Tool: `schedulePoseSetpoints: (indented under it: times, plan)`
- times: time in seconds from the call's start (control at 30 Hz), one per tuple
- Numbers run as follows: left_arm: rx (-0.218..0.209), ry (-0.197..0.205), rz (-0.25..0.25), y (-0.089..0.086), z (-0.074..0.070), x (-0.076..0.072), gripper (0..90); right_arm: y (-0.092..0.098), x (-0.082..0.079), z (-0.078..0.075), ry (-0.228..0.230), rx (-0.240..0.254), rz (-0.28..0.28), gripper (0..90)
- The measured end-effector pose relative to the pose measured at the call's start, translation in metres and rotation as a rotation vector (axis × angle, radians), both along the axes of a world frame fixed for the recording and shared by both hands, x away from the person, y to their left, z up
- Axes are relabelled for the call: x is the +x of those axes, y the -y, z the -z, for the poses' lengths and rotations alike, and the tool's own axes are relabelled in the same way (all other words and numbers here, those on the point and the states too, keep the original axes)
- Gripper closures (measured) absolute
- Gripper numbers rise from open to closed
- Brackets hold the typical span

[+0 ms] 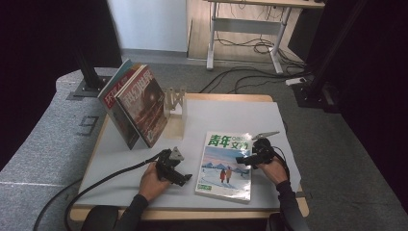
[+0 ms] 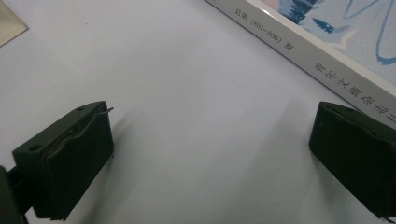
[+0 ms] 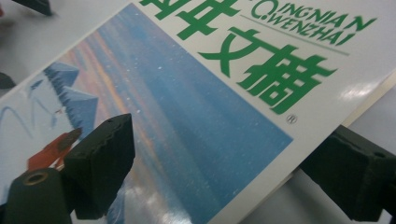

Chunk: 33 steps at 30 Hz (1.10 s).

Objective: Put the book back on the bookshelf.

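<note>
A magazine (image 1: 223, 166) with green lettering and a snowy scene on its cover lies flat on the table, front right of centre. My right gripper (image 1: 245, 159) sits at its right edge. In the right gripper view that gripper (image 3: 224, 172) is open, one jaw over the cover (image 3: 187, 116) and the other beyond the magazine's edge, so the edge lies between them without visible pressing. My left gripper (image 1: 180, 175) rests on the table just left of the magazine. Its jaws (image 2: 210, 154) stand wide apart over bare table, with the magazine's white spine (image 2: 336, 70) running past the far jaw.
Two or three books (image 1: 137, 103) stand tilted at the back left, next to a wooden rack (image 1: 175, 103). A pale sheet (image 1: 231, 115) covers the tabletop. Behind the table are a desk frame (image 1: 245, 29) and cables (image 1: 250, 77) on the floor.
</note>
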<state>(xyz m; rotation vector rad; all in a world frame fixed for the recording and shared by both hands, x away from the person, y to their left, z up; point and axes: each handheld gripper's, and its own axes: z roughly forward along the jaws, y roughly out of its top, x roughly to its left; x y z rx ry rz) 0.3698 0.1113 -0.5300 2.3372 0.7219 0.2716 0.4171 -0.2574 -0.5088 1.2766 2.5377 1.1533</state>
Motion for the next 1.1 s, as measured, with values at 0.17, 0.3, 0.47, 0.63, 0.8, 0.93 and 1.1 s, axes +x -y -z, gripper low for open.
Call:
schedulePoseSetpoints:
  times: [0.17,0.3,0.47,0.63,0.8,0.93,1.1]
  plan:
    - [0.000,0.000,0.000,0.000,0.000,0.000,0.0,-0.002,0.002,0.000,0.003,0.016,0.002,13.0]
    - [0.000,0.000,0.000,0.000,0.000,0.000,0.0,-0.007,0.007,-0.001,0.005,0.022,-0.003,13.1]
    - [0.000,0.000,-0.001,0.000,0.000,0.000,0.0,-0.010,0.011,-0.005,0.031,0.037,0.029,33.1]
    - [0.000,0.000,-0.001,0.000,0.000,0.000,0.0,0.004,0.006,-0.007,0.011,0.078,0.045,57.1]
    - [0.000,0.000,-0.001,0.000,0.000,0.000,0.0,0.005,0.006,-0.006,0.012,0.073,0.052,67.3]
    - [0.001,0.001,-0.001,0.000,0.000,0.000,0.0,0.000,0.006,-0.013,0.051,0.074,0.046,74.4]
    - [0.003,-0.001,-0.005,0.000,0.000,0.000,0.0,-0.005,-0.002,-0.022,0.099,0.076,0.055,80.7]
